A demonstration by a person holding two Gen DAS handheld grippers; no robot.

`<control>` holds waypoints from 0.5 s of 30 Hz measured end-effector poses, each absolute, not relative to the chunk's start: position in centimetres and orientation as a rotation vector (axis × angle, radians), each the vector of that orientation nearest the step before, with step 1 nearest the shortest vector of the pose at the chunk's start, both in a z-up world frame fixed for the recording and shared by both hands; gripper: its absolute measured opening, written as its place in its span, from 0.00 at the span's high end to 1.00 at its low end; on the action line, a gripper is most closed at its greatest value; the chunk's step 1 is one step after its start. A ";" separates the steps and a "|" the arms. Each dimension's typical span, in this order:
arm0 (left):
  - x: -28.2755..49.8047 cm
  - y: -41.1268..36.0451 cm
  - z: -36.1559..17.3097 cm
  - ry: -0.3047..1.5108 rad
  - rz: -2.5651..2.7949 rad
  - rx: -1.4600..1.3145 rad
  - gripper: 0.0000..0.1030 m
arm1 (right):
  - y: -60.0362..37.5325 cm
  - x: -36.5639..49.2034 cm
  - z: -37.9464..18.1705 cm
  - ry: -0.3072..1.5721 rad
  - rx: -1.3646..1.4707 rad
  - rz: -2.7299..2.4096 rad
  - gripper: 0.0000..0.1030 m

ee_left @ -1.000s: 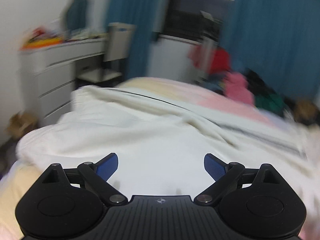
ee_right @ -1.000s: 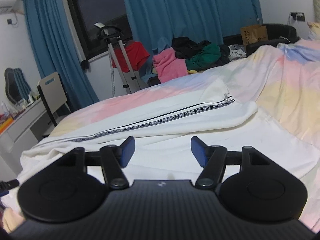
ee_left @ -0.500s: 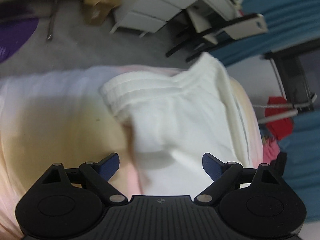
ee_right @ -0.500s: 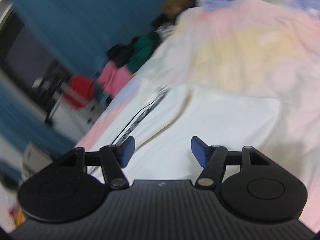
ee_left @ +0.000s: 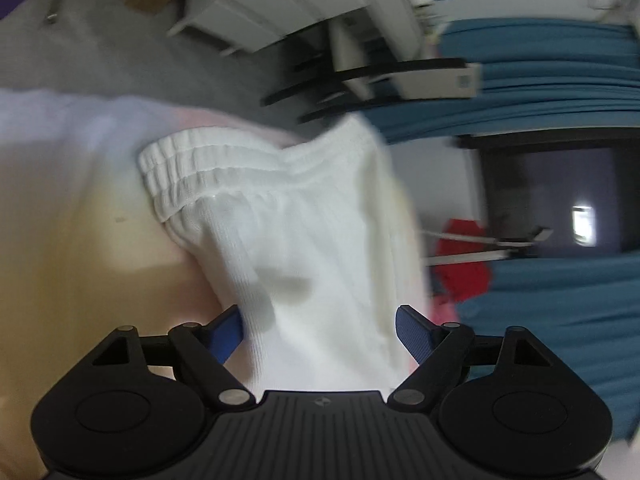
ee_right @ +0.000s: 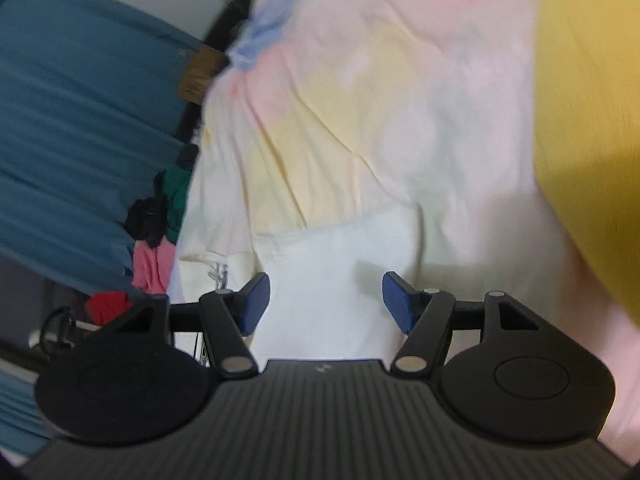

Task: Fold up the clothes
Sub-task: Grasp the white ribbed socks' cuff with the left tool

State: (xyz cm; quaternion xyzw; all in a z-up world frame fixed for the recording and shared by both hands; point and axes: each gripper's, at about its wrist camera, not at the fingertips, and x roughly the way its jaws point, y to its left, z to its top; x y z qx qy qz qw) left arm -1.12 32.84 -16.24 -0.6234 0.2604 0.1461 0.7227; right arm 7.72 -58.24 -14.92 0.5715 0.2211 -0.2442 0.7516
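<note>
Trousers [ee_left: 304,240], white, ribbed waistband at centre left of the left wrist view, spread over pastel bedding [ee_left: 72,200]. Left gripper [ee_left: 319,330] closing, cloth between the blue pads, not yet pinched. Right gripper [ee_right: 326,304] released, straddling a white fabric corner low in its frame. Blue curtains [ee_right: 72,120] at left.

You're in a home bedroom: a bed [ee_right: 360,128] under a pastel sheet, blue curtains [ee_left: 560,72] by a dark window [ee_left: 552,200], white drawers [ee_left: 280,12], a chair [ee_left: 400,76], and a pile of clothes [ee_right: 160,224].
</note>
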 end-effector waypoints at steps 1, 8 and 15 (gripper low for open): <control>-0.7 32.8 -16.7 0.644 0.358 -1.364 0.34 | -58.3 7.7 -15.6 0.513 1.268 -0.549 0.36; 0.6 31.7 -16.8 0.720 0.357 -1.290 0.37 | -58.6 9.8 -19.5 0.628 1.363 -0.580 0.37; 0.9 31.4 -16.1 0.588 0.254 -1.314 0.38 | -57.6 13.3 -17.8 0.554 1.222 -0.447 0.49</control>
